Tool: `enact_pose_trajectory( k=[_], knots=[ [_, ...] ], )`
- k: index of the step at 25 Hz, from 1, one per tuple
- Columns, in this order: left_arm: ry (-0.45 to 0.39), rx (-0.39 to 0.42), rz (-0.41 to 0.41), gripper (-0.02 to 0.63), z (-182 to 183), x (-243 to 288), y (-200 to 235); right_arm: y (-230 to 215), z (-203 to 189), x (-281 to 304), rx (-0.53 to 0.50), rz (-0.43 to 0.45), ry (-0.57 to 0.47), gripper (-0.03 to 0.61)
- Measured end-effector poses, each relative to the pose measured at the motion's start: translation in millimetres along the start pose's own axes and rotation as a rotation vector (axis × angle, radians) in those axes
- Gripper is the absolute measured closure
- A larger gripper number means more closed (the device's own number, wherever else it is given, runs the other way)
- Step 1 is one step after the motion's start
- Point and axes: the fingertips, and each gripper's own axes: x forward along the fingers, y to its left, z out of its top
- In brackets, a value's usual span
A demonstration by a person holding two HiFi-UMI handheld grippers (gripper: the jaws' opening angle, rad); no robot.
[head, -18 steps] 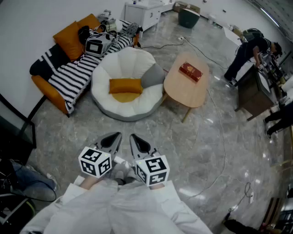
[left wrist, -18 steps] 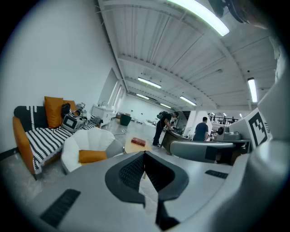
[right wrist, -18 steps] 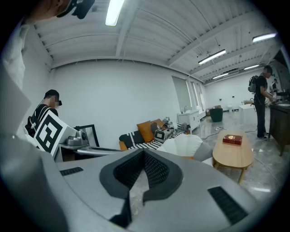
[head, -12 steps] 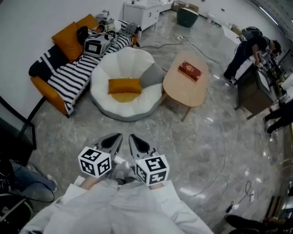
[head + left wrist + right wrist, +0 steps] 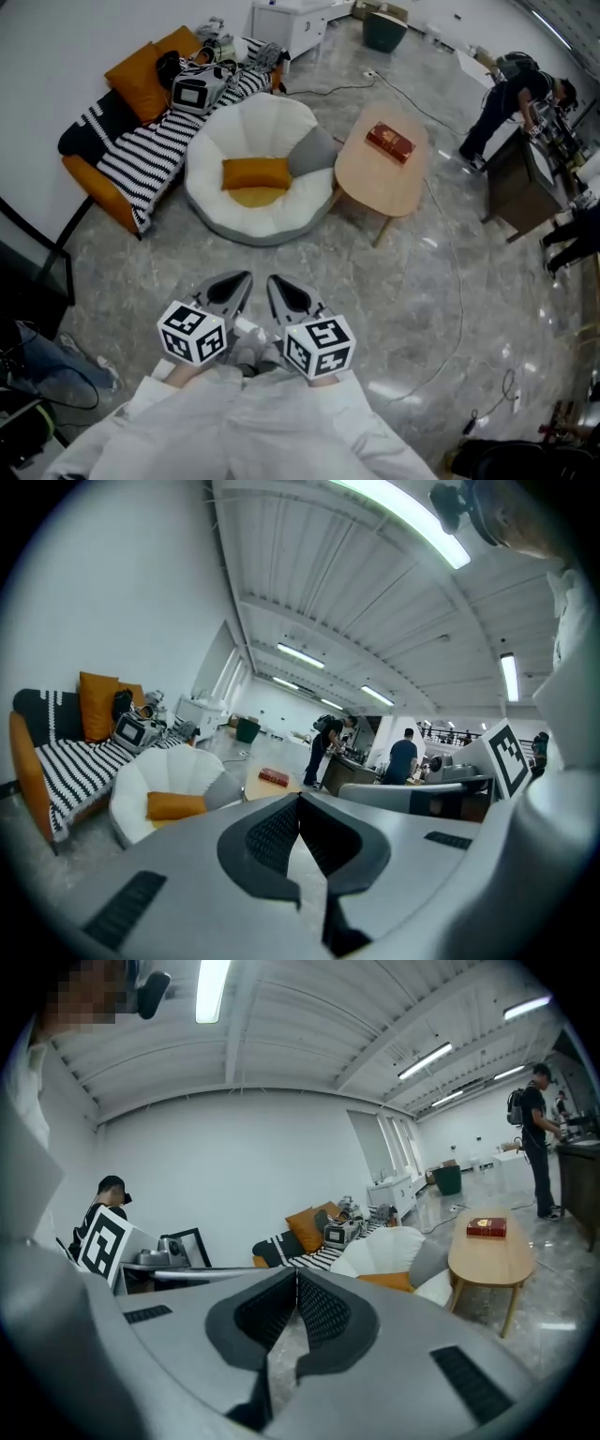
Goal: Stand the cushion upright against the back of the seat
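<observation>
An orange cushion (image 5: 256, 173) lies flat in the middle of a round white shell-shaped seat (image 5: 236, 221), with a grey cushion (image 5: 314, 153) leaning at the seat's right side. The same orange cushion (image 5: 174, 805) shows in the left gripper view, far ahead. Both grippers hang side by side close to my body, well short of the seat. My left gripper (image 5: 233, 284) has its jaws shut with nothing between them. My right gripper (image 5: 278, 286) is likewise shut and empty.
A sofa with a striped throw (image 5: 141, 141) and orange pillows stands behind the seat at left. A light wooden oval table (image 5: 380, 173) with a red box (image 5: 390, 143) sits to the seat's right. A person (image 5: 511, 103) bends over a desk at far right. Cables run across the marble floor.
</observation>
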Motion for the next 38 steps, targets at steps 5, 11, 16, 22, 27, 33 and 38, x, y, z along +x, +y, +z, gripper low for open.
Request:
enact_pose_trajectory(
  k=[5, 11, 16, 22, 27, 33, 38],
  knots=[
    [0.033, 0.019, 0.013, 0.606, -5, 6, -1, -3, -2, 2, -0.019, 0.007, 0.014, 0.566],
    [0.035, -0.021, 0.047, 0.606, -9, 15, 4, -8, 0, 2, -0.046, 0.037, 0.015, 0.566],
    [0.048, -0.041, 0.088, 0.606, -17, 24, 3, -23, -1, -1, -0.027, 0.056, 0.013, 0.566],
    [0.069, -0.068, 0.123, 0.606, -32, 29, 7, -34, -9, -2, -0.008, 0.075, 0.025, 0.566],
    [0.107, -0.081, 0.103, 0.606, -40, 42, 5, -43, -12, 4, 0.005, 0.089, 0.046, 0.566],
    [0.121, -0.098, 0.097, 0.606, -37, 64, 17, -63, -9, 17, 0.010, 0.079, 0.063, 0.566],
    [0.133, -0.082, 0.091, 0.606, -26, 88, 44, -78, 1, 47, -0.004, 0.069, 0.068, 0.566]
  ],
)
